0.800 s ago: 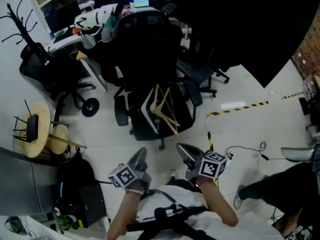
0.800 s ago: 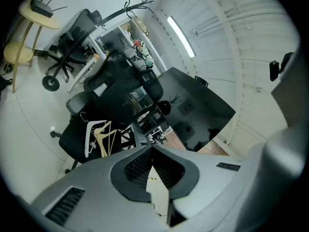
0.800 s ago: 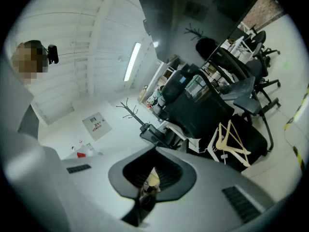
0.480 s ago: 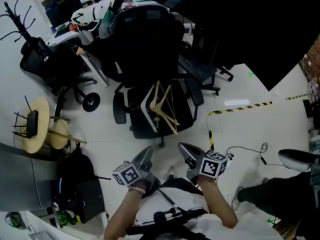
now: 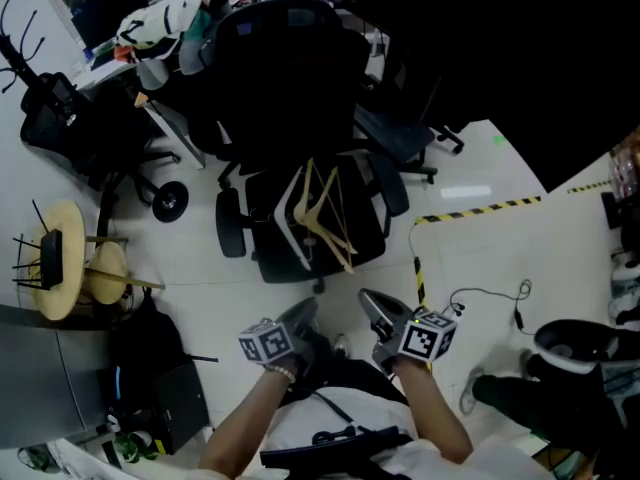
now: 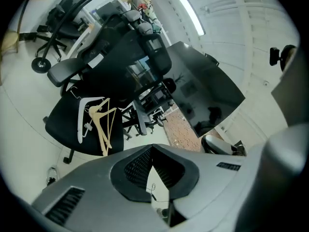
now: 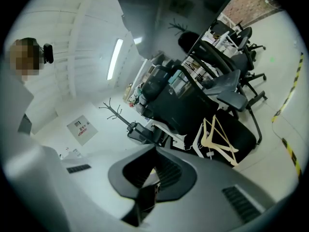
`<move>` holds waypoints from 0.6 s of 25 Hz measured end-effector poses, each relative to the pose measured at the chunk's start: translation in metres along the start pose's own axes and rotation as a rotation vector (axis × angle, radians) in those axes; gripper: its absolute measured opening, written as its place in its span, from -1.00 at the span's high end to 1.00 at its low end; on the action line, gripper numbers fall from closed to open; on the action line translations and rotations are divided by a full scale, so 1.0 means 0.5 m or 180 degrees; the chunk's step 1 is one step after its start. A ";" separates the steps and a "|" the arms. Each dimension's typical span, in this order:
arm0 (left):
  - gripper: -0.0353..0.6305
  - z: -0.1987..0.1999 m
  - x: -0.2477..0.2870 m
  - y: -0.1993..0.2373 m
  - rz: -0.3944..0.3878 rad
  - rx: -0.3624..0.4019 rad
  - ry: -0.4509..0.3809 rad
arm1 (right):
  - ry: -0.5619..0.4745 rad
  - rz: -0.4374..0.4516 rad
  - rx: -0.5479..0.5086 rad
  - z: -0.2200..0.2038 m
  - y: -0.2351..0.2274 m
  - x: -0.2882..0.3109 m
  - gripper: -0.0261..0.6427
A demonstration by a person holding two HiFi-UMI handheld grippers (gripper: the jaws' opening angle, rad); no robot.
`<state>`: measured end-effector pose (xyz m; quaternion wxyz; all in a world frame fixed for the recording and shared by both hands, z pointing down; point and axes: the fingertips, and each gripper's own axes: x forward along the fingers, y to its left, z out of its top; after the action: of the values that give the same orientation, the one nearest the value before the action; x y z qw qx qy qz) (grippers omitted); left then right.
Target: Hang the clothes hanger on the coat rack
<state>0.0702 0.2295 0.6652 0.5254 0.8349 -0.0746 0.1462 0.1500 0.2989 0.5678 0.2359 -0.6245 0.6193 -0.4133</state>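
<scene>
Lying ahead on chair (image 5: 370,230): hanger (image 6: 100,132) | left gripper (image 5: 303,314), right gripper (image 5: 373,306) pressed together, empty

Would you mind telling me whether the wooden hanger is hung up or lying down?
Lying down: the wooden hanger rests flat on the black chair seat.

The left gripper (image 5: 303,311) and the right gripper (image 5: 372,300) have smooth grey shells, black ribbed pads (image 6: 137,166) and small vent slots. Each carries a cube (image 5: 428,336) with black-and-white square markers. The person wears a white top (image 5: 372,414) with a black strap (image 5: 330,453) across it, and on the left wrist what seems to be a beaded bracelet (image 5: 283,371).
</scene>
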 end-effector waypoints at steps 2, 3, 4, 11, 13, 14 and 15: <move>0.89 0.009 0.018 0.024 0.0090 -0.0026 0.0028 | -0.0013 -0.0068 -0.0015 0.014 -0.008 0.012 0.92; 0.89 0.014 0.026 0.035 0.0126 -0.0035 0.0044 | -0.0018 -0.0093 -0.0005 0.018 -0.014 0.018 0.92; 0.89 0.021 0.035 0.046 0.0154 -0.0041 0.0060 | -0.0017 -0.0115 0.0009 0.021 -0.020 0.026 0.92; 0.89 0.052 0.101 0.111 0.0069 -0.0251 0.0269 | 0.0026 -0.0258 0.0191 0.023 -0.042 0.081 0.92; 0.89 0.056 0.122 0.136 0.0039 -0.0352 0.0293 | 0.0003 -0.0276 0.0207 0.022 -0.050 0.098 0.92; 0.88 0.057 0.131 0.149 0.0037 -0.0407 0.0290 | -0.0011 -0.0294 0.0207 0.021 -0.055 0.106 0.92; 0.88 0.059 0.141 0.164 0.0044 -0.0467 0.0277 | -0.0029 -0.0310 0.0229 0.018 -0.062 0.112 0.92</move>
<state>0.1190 0.1695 0.7461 0.5869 0.7865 -0.0680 0.1801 0.1694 0.2465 0.6006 0.2406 -0.6469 0.5719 -0.4434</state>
